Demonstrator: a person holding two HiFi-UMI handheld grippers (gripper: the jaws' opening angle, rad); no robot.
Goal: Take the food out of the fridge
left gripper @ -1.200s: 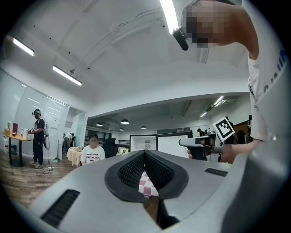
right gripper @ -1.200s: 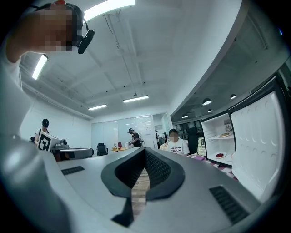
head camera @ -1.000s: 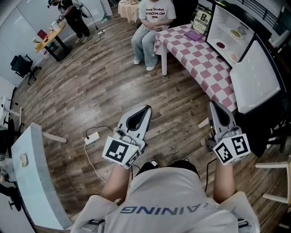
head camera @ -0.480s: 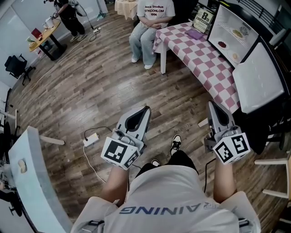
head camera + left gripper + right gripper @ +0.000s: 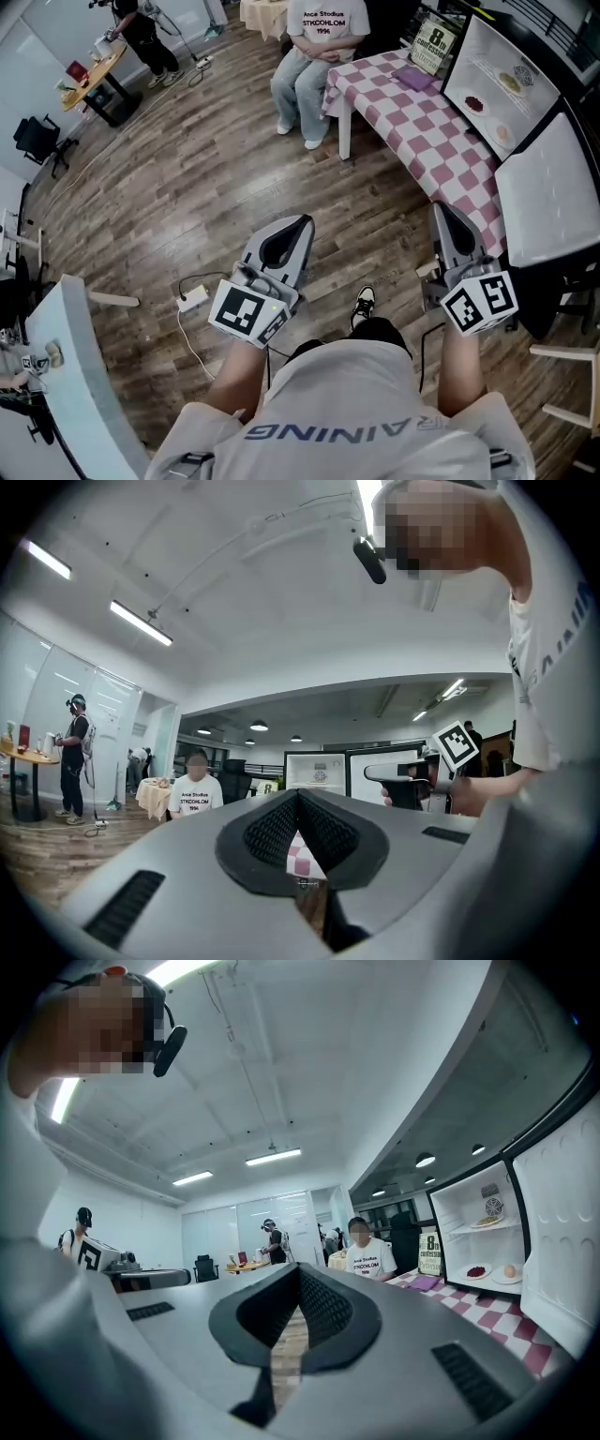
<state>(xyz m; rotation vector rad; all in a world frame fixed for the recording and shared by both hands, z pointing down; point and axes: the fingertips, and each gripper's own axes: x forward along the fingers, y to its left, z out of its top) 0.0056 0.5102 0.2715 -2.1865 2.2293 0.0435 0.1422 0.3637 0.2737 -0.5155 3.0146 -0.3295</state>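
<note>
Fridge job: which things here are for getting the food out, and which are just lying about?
For the job: fridge, plates of food inside it, left gripper, right gripper (both shut, empty).

Just lying about: sign, purple mat, checked table, power strip on the floor.

This is an open-plan office set up as a test lab. It has a brown wood-plank floor [image 5: 216, 178], glass partition walls [image 5: 220, 1232] and long ceiling strip lights [image 5: 273, 1157]. A black swivel office chair [image 5: 37, 141] stands far left. At right, a small white open fridge [image 5: 487, 56] sits on a pink-and-white checked table [image 5: 412, 122].
</note>
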